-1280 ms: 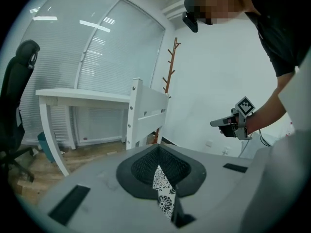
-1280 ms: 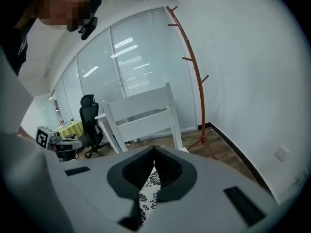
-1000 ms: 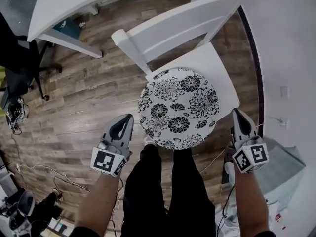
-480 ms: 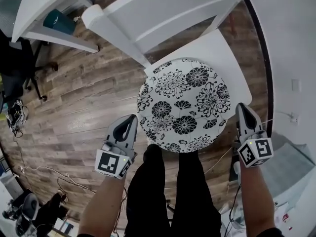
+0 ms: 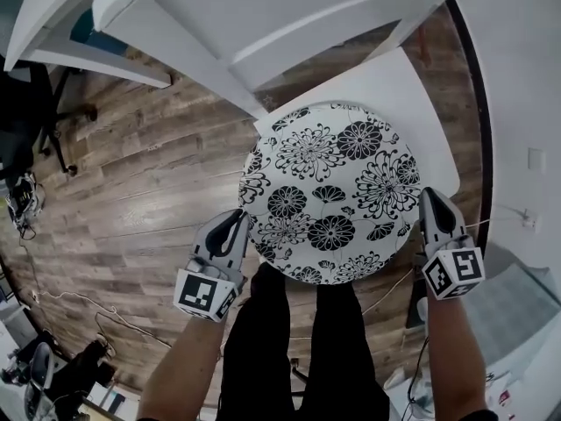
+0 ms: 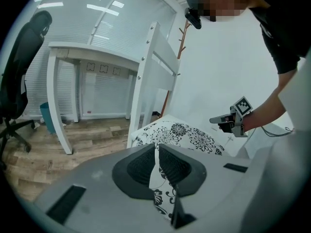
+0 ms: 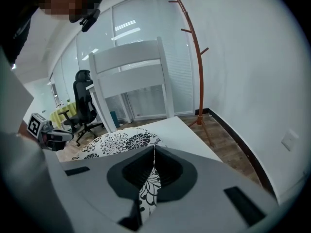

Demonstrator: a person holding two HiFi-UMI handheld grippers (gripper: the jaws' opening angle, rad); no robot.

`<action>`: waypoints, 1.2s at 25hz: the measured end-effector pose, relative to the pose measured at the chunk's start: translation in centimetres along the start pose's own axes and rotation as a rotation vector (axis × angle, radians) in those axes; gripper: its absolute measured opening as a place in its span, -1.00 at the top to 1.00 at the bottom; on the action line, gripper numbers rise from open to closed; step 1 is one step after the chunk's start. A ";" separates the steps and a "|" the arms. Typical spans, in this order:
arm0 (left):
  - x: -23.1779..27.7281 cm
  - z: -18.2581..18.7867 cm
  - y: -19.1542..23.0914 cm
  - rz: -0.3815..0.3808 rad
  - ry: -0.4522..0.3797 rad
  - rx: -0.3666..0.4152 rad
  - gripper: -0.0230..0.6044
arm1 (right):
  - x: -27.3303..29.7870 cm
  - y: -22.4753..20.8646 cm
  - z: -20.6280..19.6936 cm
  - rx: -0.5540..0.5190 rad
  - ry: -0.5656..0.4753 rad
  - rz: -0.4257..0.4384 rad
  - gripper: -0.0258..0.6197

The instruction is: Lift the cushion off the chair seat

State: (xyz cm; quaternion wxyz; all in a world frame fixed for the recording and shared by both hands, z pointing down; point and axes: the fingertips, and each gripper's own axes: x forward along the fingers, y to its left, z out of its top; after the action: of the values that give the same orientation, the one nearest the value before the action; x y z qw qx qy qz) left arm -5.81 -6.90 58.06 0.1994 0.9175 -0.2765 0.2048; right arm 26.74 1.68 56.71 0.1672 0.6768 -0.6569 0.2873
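The room has a wood-plank floor (image 5: 131,191) and a plain white wall (image 5: 517,77) running along the right side. A brown skirting strip runs where the 2 meet. A white desk (image 5: 39,11) stands at the far left, with a black office chair (image 5: 35,112) beside it. A teal bin (image 5: 83,26) sits under the desk; its contents cannot be seen. The right gripper view shows a thin wooden coat stand (image 7: 194,57) against the wall.

A white chair (image 5: 289,16) faces the person, its slatted back toward the top of the head view. The cushion (image 5: 329,191) is round and white with black flowers. It lies flat on the seat (image 5: 394,86), toward the front edge, leaving the seat's back strip bare.

The person's legs (image 5: 298,340), in black, stand at the seat's front edge.

The left gripper (image 5: 237,219) points at the cushion's front-left rim, its jaws pressed together with nothing clamped. The right gripper (image 5: 431,196) sits at the cushion's right rim, jaws likewise together. Whether either tip touches the fabric cannot be told.

Cables (image 5: 53,301) trail across the floor at lower left. A wall socket (image 5: 536,160) shows on the right.
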 end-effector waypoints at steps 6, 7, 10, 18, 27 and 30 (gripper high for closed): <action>0.6 -4.3 0.8 0.030 0.060 -0.045 0.47 | 1.4 -0.3 -1.9 -0.039 0.030 0.001 0.89; 0.6 -4.6 1.3 0.047 0.060 -0.063 0.44 | 1.7 -0.5 -2.2 -0.048 0.044 0.003 0.89; 0.4 -5.7 2.1 0.066 0.072 -0.100 0.36 | 2.4 -0.9 -3.4 -0.049 0.087 0.013 0.89; -0.2 -8.4 0.7 0.016 0.139 -0.145 0.29 | 3.7 -1.8 -6.0 0.007 0.144 0.031 0.16; 0.9 -10.2 1.6 0.020 0.188 -0.160 0.12 | 4.4 -2.5 -7.7 -0.034 0.192 0.022 -0.04; 1.2 -10.7 1.9 0.020 0.196 -0.205 0.11 | 4.8 -3.1 -7.9 -0.009 0.185 0.002 -0.04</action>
State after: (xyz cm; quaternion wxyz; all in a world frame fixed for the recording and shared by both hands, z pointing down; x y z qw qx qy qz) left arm -8.87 -3.77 68.13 0.3162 0.8652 -0.2842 0.2659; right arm 28.34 2.86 66.29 0.2300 0.6460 -0.6405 0.3459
